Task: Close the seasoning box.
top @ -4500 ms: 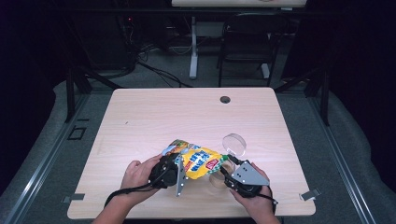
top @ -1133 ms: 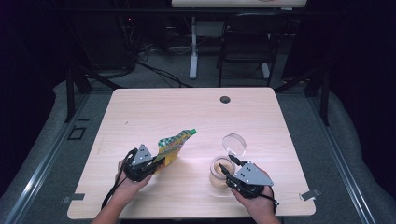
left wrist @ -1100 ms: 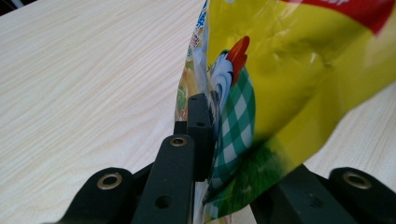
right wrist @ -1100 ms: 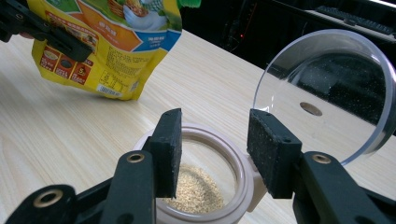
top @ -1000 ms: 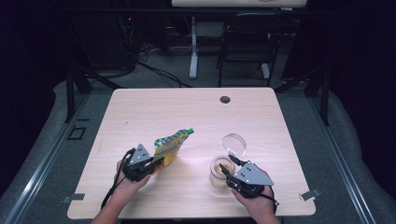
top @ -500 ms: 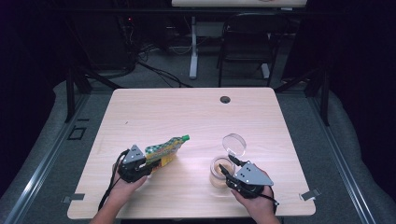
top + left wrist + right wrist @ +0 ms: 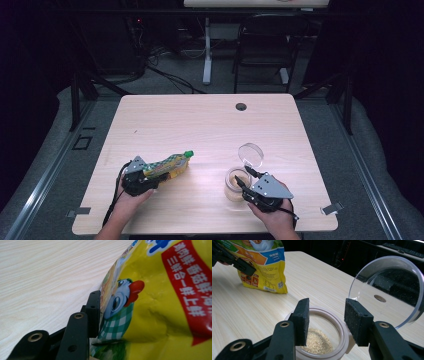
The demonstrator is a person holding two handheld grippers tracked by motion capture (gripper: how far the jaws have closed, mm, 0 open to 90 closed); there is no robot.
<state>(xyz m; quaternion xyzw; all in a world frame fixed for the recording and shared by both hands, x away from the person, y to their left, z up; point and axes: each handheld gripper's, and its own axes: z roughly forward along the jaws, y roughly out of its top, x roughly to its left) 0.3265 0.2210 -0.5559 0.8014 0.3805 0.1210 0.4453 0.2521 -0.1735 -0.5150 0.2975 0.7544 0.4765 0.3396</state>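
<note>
A yellow snack bag (image 7: 167,165) with a green end lies tilted low over the table, and my left gripper (image 7: 149,175) is shut on its near end. In the left gripper view one black finger (image 7: 94,312) presses the bag (image 7: 155,302); the other is hidden behind it. A small clear jar (image 7: 232,181) stands at the front right with its round lid (image 7: 250,154) flipped up behind it. Pale grains (image 7: 318,342) lie in its bottom. My right gripper (image 7: 327,312) is open, its jaws standing over the jar's near rim, the lid (image 7: 387,287) beyond them.
The wooden table (image 7: 200,125) has a dark cable hole (image 7: 241,106) near its far edge. Dark floor, a chair and desk legs lie beyond it. In the right gripper view the bag (image 7: 262,262) hangs at the far left.
The bag was by the jar 4.5 s ago. My left gripper has since carried it left and lowered it flatter toward the table. The right gripper and jar have stayed put.
</note>
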